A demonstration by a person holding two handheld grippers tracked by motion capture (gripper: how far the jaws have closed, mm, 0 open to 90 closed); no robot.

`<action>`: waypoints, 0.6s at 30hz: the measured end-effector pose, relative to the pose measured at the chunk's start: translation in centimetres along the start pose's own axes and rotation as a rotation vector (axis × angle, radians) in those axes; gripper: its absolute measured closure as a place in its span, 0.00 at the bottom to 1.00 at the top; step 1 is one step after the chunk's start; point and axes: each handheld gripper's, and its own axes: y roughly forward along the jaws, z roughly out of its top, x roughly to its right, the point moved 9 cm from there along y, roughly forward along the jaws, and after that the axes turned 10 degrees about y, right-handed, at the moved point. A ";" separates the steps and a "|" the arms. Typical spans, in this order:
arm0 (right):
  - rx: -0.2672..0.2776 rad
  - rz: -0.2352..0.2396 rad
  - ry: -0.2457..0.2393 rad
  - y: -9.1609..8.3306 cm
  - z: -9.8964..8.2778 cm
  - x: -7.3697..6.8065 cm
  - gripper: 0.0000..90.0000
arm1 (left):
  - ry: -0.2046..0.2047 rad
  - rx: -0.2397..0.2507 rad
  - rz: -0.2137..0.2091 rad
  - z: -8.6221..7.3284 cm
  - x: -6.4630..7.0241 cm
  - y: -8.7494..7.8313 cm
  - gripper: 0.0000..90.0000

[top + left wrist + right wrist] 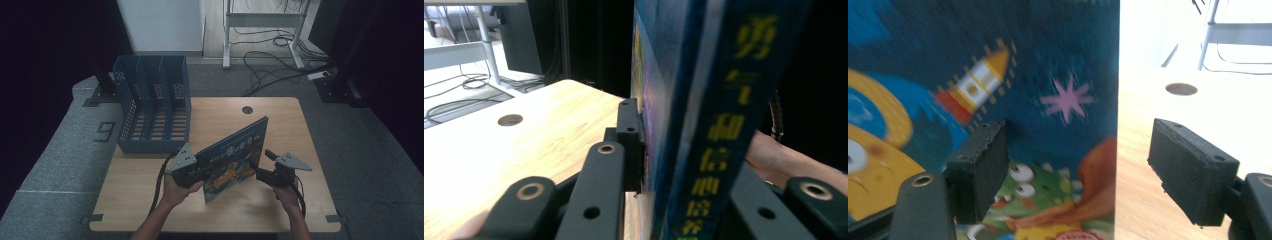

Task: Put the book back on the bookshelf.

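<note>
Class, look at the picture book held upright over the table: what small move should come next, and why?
Probably carry the book toward the blue file rack. The left hand-held gripper is clamped on its spine edge, while the right hand-held gripper stands open, pads off the cover, so the left alone holds it.

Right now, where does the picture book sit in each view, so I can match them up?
High view: picture book stands on edge at centre, between both hands.
Left gripper view: its spine fills the centre-right.
Right gripper view: its cover fills the left.
Shared landmark: round table hole.
</note>
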 end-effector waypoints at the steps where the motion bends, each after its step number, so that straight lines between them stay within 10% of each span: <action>1: 0.003 0.011 0.004 -0.1 0.2 -0.2 0.26 | 0.007 0.000 0.007 0.1 0.1 0.1 0.84; 18: -0.001 0.083 -0.062 -0.2 0.1 -2.0 0.34 | -0.017 0.003 0.033 1.1 -0.4 0.9 0.75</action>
